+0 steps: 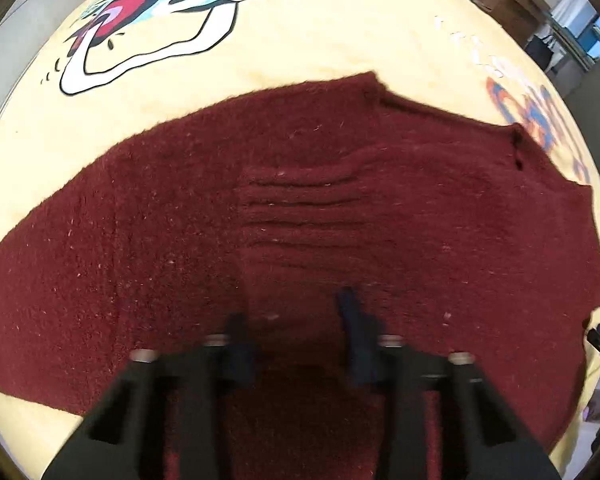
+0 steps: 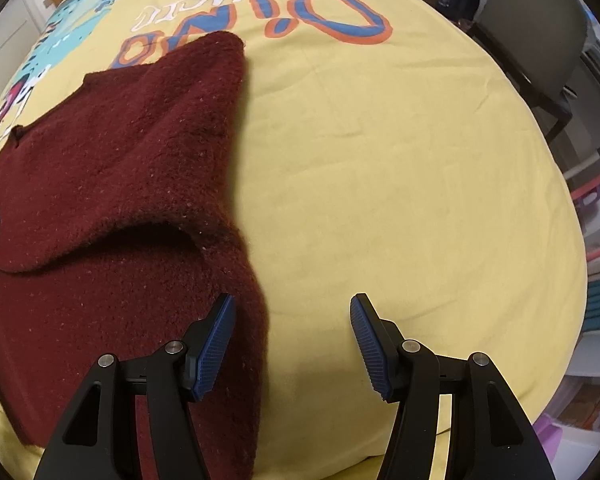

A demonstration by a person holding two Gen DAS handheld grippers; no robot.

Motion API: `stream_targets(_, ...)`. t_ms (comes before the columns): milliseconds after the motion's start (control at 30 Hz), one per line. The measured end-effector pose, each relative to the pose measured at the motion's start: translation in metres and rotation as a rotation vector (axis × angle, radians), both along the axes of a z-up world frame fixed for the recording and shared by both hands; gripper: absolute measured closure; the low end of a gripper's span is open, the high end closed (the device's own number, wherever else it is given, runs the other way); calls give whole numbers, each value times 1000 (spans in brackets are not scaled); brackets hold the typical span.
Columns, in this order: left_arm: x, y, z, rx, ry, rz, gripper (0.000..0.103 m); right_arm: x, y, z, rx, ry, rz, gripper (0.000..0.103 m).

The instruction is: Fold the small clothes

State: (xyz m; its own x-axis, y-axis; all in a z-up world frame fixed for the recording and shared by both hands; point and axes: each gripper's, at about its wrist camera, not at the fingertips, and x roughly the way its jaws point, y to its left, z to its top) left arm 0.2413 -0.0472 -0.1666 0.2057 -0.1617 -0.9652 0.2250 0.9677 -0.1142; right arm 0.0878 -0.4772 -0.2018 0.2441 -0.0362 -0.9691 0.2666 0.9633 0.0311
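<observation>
Sweater (image 1: 300, 216), a dark red knit, lay spread on the yellow printed sheet (image 2: 400, 168); in the left wrist view it filled the middle and lower frame, and in the right wrist view it occupied the left half, with one sleeve reaching toward the upper centre and a flap of cloth doubled over at mid-left.

The left gripper (image 1: 296, 320) hovered low over the knit, blurred, its jaws parted with nothing between them. The right gripper (image 2: 292, 340) stood wide apart and empty at lower centre, its left finger (image 2: 214, 344) over the sweater's edge and the other over bare sheet.

The likeliest slip, as I judged it, was pinching the sheet together with the knit, since the two lay flat against each other; lifting would then drag the bedding. A shallow grasp on such thick, fuzzy fabric could also let the edge slide out mid-fold, and the doubled flap could bunch further.

A dinosaur cartoon (image 1: 148, 32) and large lettering (image 2: 300, 20) marked the sheet. A chair (image 2: 540, 32) stood at the upper right, well apart; nothing obstructed the garment.
</observation>
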Motion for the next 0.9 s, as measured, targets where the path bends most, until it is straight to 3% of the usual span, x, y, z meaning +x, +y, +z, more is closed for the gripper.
stream_targets(67, -2, 0, 8, -5, -15, -13, 84, 0, -3, 6, 3, -21, -11, 42)
stream_targets(300, -30, 28, 50, -29, -141, 7, 85, 32, -10, 28, 75, -97, -40, 42)
stream_targets(467, -25, 52, 39, 7, -139, 41, 85, 72, 3, 21, 179, -100, -24, 42)
stream_targets(600, -36, 51, 24, 23, -103, 62, 85, 96, 18, 4, 174, -64, -23, 42)
stream_targets(633, -37, 53, 22, 27, -100, 62, 85, 99, 21, 0, 188, -64, -13, 44)
stream_targets(700, -39, 57, 20, 31, -96, 58, 85, 102, 27, -5, 208, -62, 13, 79)
stream_targets(767, -40, 57, 19, 35, -97, 53, 85, 102, 31, -8, 186, -51, 37, 86)
stream_targets(900, -41, 55, 17, 40, -108, 47, 85, 93, 28, 5, 139, -85, 15, 88)
